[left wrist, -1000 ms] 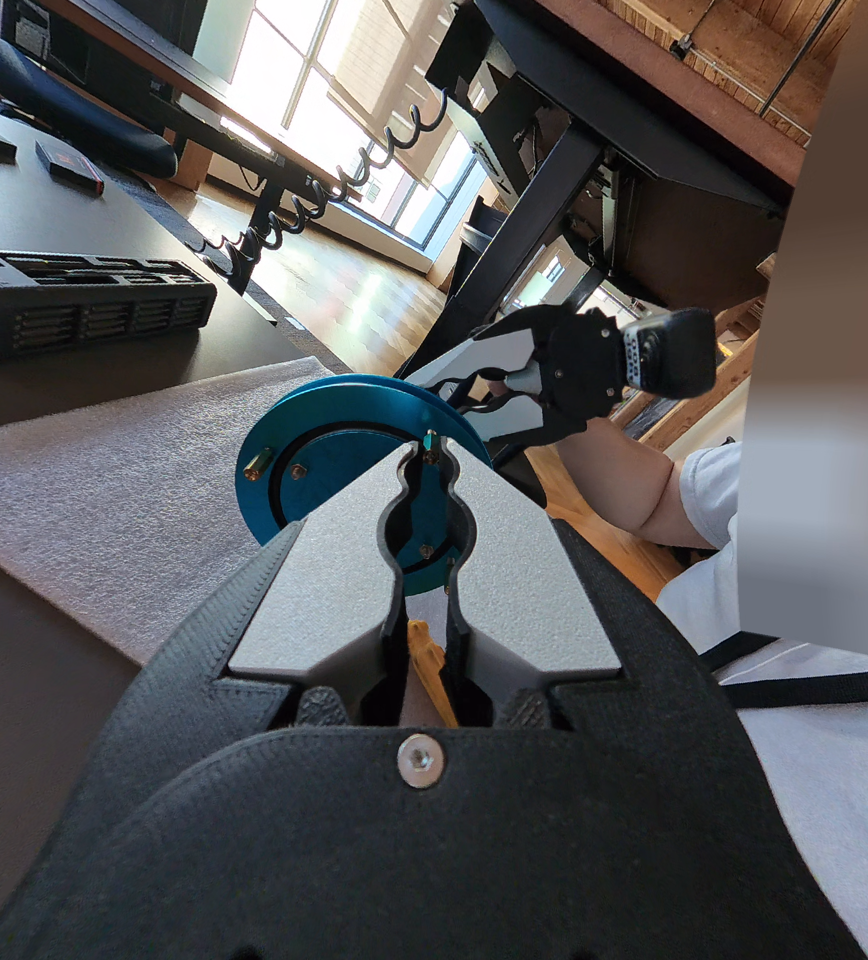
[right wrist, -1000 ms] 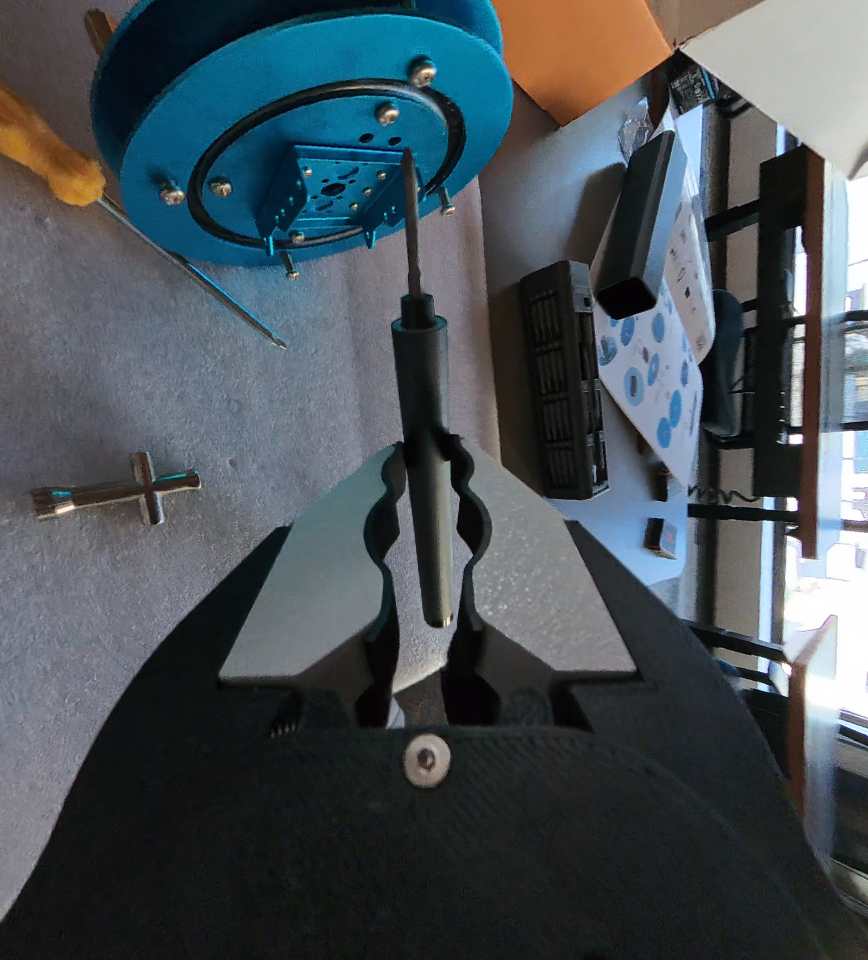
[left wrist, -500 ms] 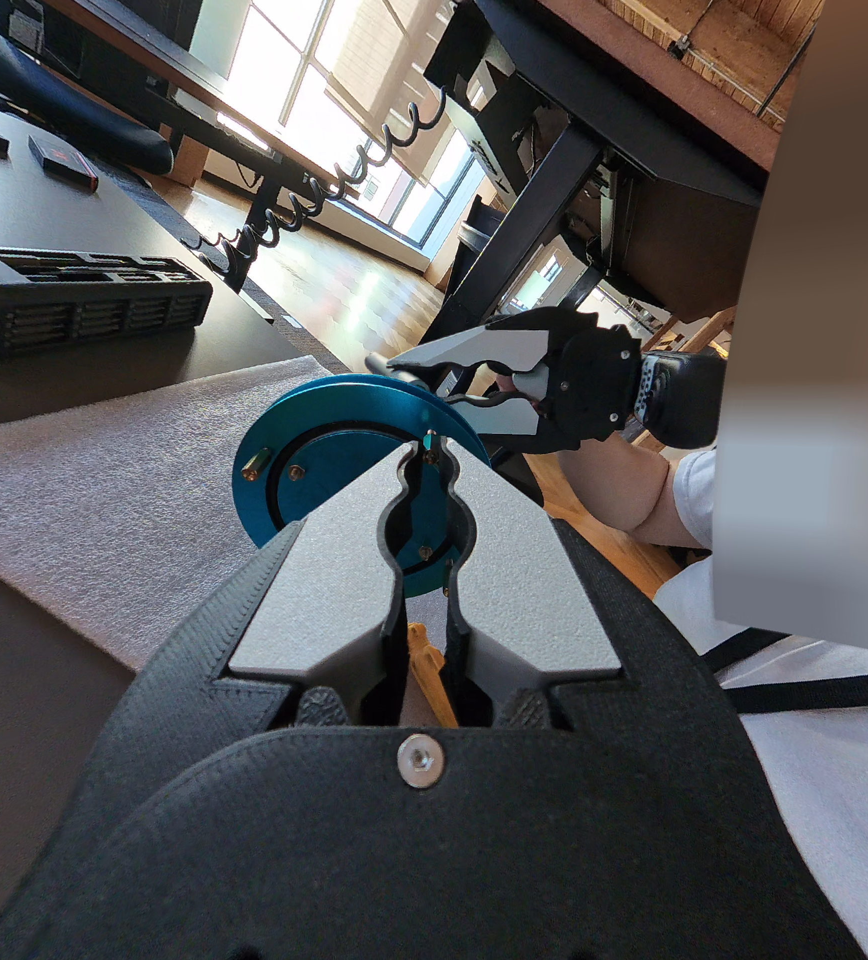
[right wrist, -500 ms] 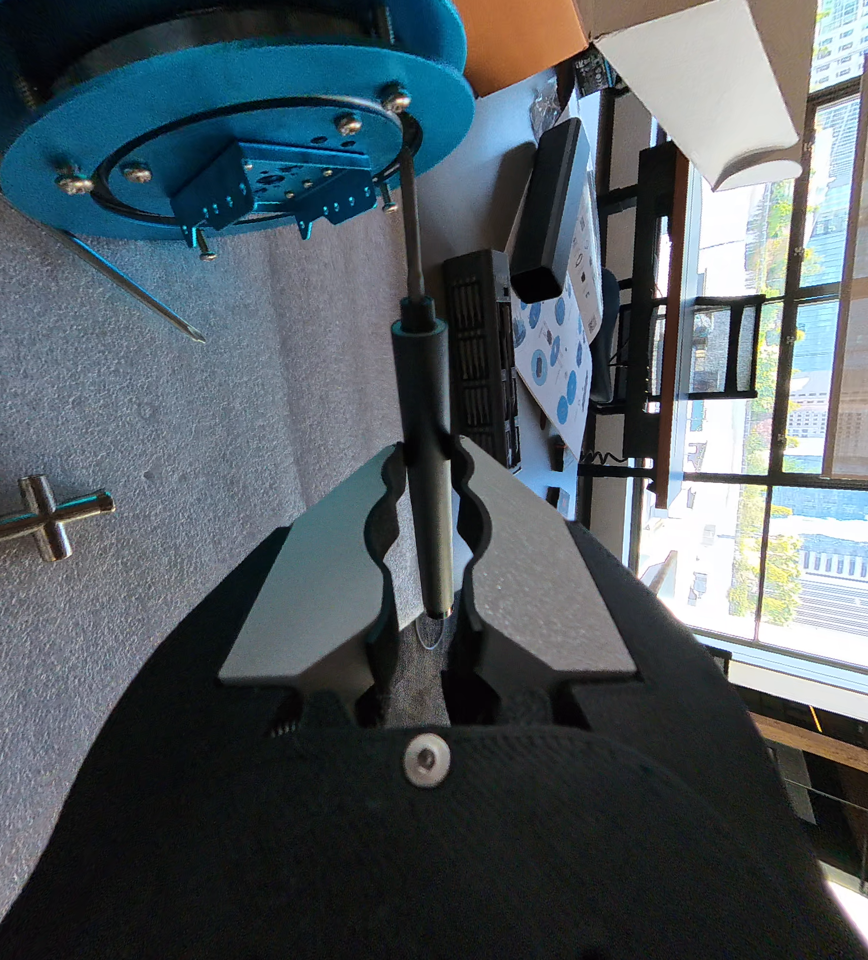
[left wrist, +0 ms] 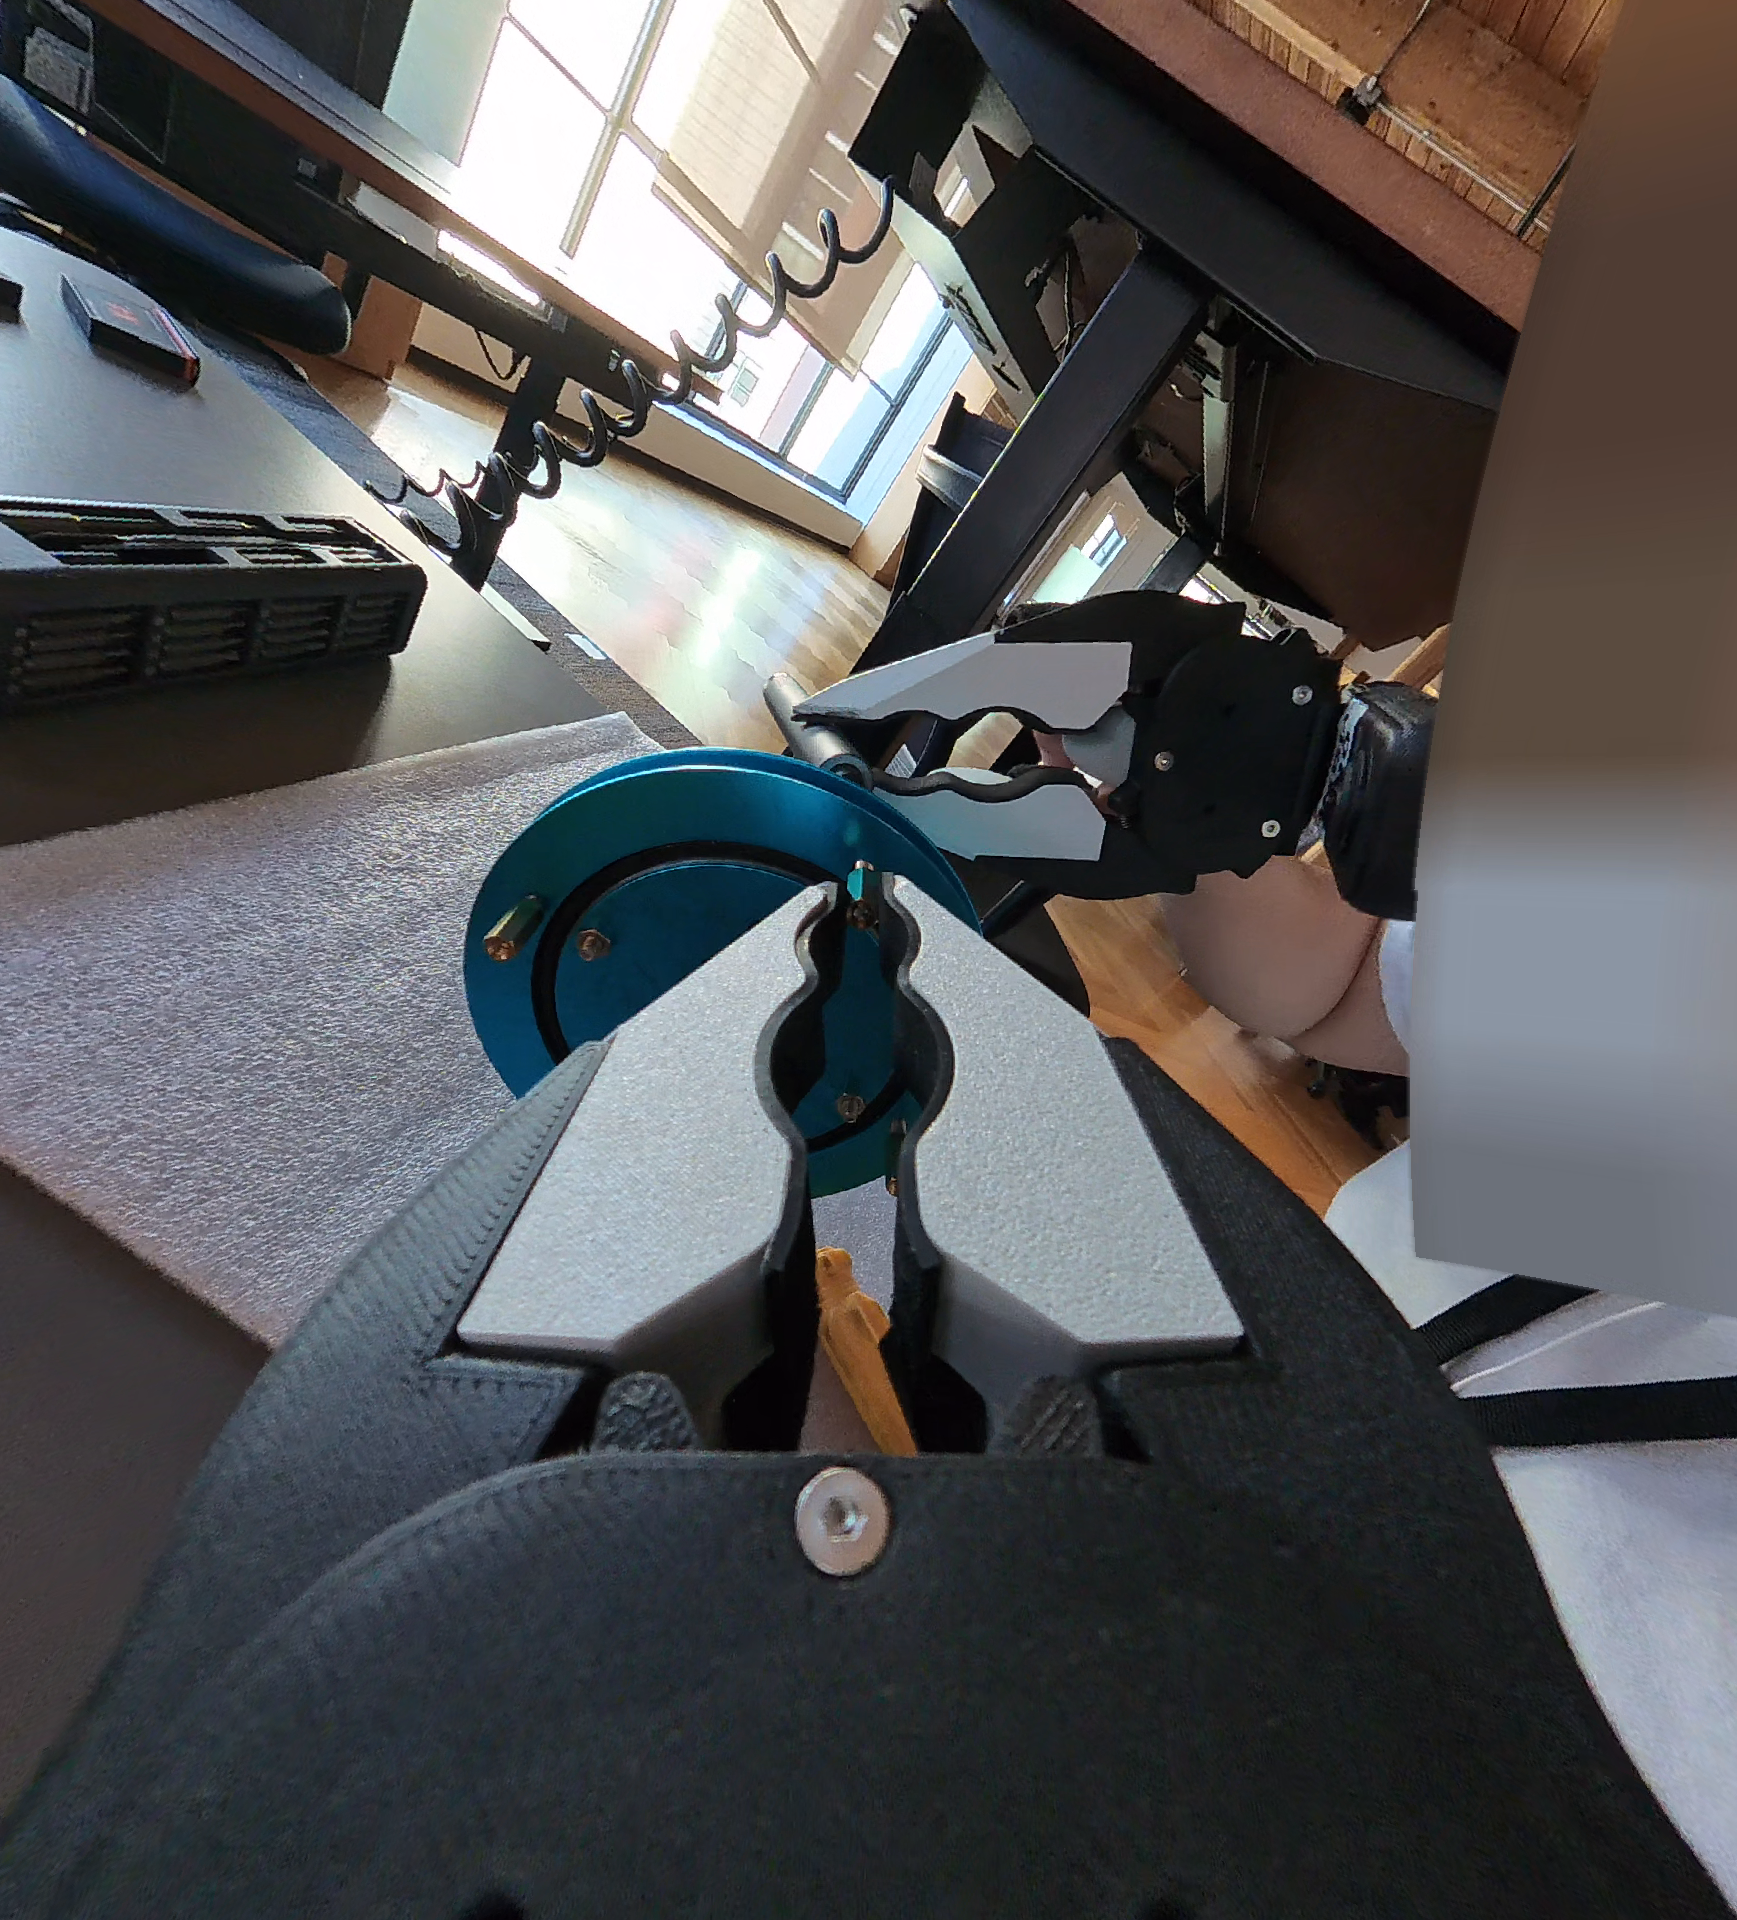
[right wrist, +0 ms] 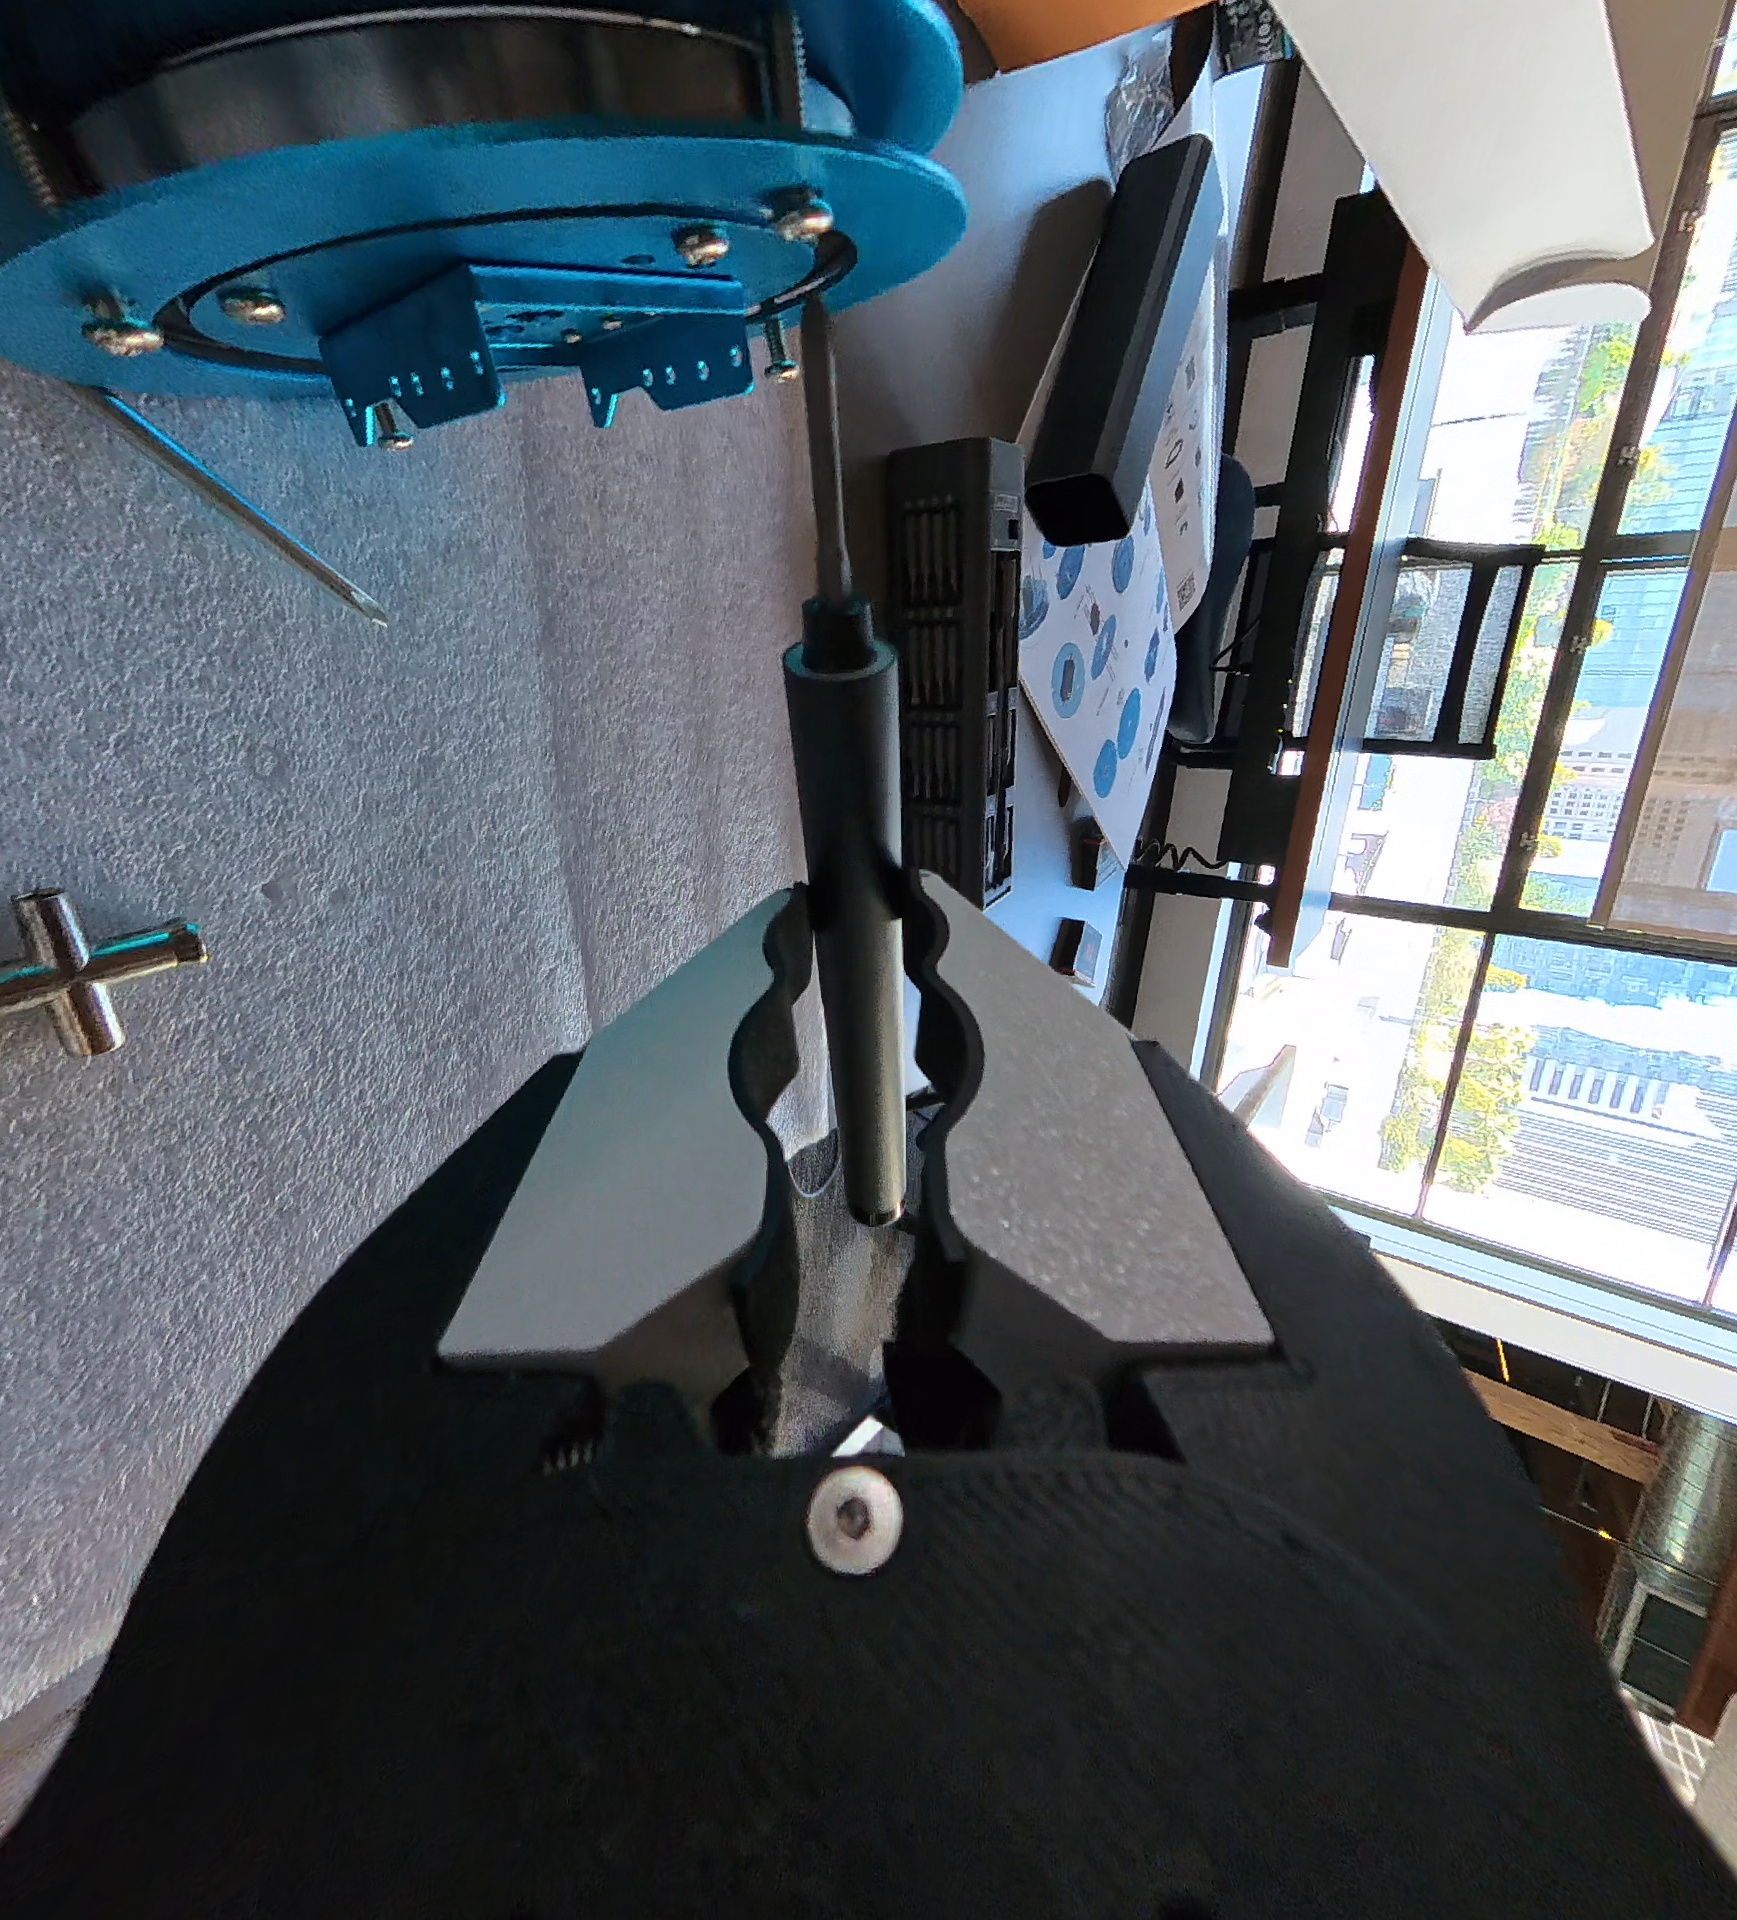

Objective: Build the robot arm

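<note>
Here, your right gripper (right wrist: 851, 904) is clenched on a black screwdriver (right wrist: 848, 831), its tip at a screw on the blue reel's (right wrist: 490, 208) rim. Your left gripper (left wrist: 856, 909) grasps that reel's standoff (left wrist: 862, 885). Reel sits near the foam mat's (left wrist: 220, 935) far edge; cross wrench (right wrist: 64, 977) lies apart.

blue wheel (right wrist: 448, 239) top cropped, driver tip (right wrist: 820, 312) hidden

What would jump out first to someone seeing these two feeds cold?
The blue metal spool, standing on edge on the grey foam mat, with the left gripper shut on its rim. Next, the dark precision screwdriver clamped in the right gripper, its thin bit reaching a screw at the flange edge. To the side on the mat lies a shiny cross-shaped wrench.
</note>
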Demonstrator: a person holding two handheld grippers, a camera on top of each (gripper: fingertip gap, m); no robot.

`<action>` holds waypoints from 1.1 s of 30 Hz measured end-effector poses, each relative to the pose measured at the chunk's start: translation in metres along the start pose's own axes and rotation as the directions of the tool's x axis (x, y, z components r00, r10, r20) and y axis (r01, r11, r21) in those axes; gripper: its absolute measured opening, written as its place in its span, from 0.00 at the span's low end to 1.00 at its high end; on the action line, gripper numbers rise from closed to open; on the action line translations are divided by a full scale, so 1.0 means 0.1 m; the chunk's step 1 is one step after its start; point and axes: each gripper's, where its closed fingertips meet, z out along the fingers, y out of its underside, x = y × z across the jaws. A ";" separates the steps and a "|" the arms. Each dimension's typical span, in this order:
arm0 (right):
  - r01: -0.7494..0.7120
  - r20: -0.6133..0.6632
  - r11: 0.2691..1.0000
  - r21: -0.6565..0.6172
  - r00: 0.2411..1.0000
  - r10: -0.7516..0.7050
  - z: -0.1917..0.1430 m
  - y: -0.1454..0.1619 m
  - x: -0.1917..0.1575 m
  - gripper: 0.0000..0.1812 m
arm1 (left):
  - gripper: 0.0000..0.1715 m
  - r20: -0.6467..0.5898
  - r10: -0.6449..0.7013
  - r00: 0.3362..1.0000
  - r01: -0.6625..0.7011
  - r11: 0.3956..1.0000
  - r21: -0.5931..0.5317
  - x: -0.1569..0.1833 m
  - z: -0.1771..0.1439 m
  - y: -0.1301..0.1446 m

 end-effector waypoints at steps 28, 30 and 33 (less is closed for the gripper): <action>0.069 0.041 0.989 -0.130 0.997 -0.064 -0.06 0.01 0.03 0.09 | 0.02 0.002 0.028 1.000 -0.028 1.000 -0.011 0.03 0.04 0.02; 0.070 0.045 0.989 -0.133 0.997 -0.065 -0.06 0.02 0.03 0.09 | 0.02 0.001 0.029 1.000 -0.029 1.000 -0.011 0.03 0.04 0.02; 0.072 0.049 0.987 -0.143 0.997 -0.065 -0.05 0.04 0.02 0.09 | 0.02 0.000 0.029 1.000 -0.029 1.000 -0.011 0.04 0.05 0.02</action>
